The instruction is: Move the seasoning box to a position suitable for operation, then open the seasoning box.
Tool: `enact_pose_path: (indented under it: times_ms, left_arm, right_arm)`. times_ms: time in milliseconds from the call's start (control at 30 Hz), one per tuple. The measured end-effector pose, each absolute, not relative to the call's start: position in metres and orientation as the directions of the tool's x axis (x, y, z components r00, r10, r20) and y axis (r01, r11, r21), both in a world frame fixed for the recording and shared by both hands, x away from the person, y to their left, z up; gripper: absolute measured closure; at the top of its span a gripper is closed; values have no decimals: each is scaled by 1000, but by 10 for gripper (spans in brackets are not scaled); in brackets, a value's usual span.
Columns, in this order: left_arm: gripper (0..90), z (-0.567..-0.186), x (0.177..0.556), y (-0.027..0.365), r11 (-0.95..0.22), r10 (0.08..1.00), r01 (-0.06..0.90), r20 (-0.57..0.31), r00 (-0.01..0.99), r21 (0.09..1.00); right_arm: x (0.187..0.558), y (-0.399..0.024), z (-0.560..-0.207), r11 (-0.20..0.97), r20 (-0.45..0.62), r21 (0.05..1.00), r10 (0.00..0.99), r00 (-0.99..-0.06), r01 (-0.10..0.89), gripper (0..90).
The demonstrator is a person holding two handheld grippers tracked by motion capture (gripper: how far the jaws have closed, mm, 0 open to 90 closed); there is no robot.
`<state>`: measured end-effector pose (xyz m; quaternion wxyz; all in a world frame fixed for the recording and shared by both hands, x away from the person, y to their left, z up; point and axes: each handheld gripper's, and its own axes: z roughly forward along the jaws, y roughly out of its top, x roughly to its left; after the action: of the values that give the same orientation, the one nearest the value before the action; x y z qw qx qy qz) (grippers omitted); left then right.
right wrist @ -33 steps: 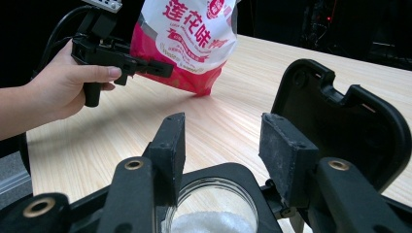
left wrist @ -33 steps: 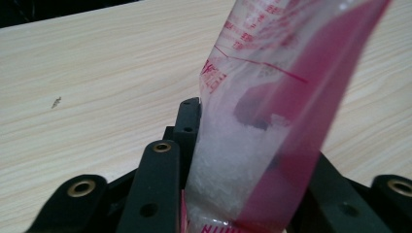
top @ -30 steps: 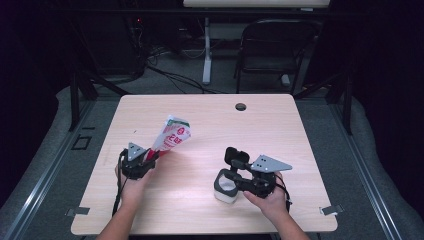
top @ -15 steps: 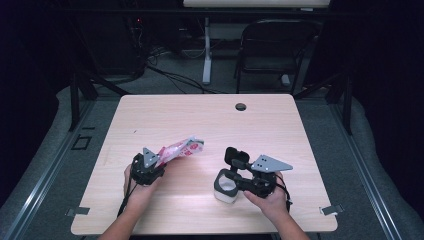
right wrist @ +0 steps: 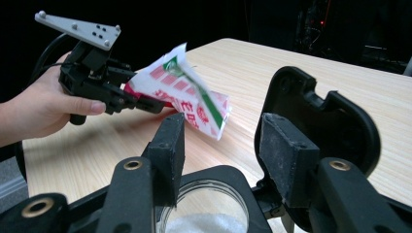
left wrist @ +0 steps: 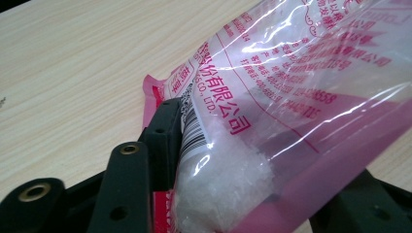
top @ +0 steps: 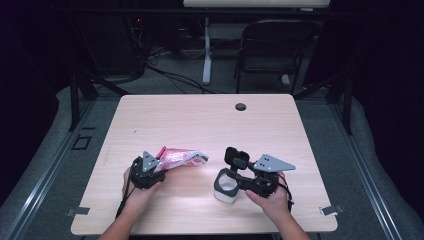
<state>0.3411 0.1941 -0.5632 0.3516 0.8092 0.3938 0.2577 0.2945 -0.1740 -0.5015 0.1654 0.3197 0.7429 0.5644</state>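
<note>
- Lowered from its raised tilt of a second ago, the bag of white crystals [top: 181, 157] now lies nearly flat on the table [top: 200, 120], its printed top end pointing toward the jar [top: 226, 186].
- Nearest the person, the left gripper [top: 156, 169] sits at the bag's bottom end; its jaws have just been opening, and in the left gripper view the bag [left wrist: 272, 121] lies between them with one black pad beside the barcode. The pressure looks eased, so I judge this a release rather than a firm hold.
- Laying the bag down with its top end away from the hand would keep the crystals inside while the grip lets go.
- The right gripper [top: 231, 172] has not shifted from the earlier frames. Its jaws stand apart around the top of the jar, which holds white grains [right wrist: 204, 224]; whether the pads press the glass I cannot tell. Held so, the jar is kept from sliding.
- Farther off, a small dark grommet [top: 241, 106] sits near the table's back edge, and beyond it a folding chair [top: 272, 50], both unchanged.
</note>
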Motion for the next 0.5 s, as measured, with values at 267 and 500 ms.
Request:
enact_pose_path:
  times_ms: [267, 500]
  left_arm:
    - [450, -562, 335, 192, -461, 804, 457, 140, 578, 761]
    - [424, -562, 330, 192, -477, 794, 464, 140, 592, 747]
  right_arm:
    - [293, -172, -501, 159, 110, 946, 661, -742, 282, 516]
    - [293, -173, -501, 159, 111, 946, 663, -740, 284, 516]
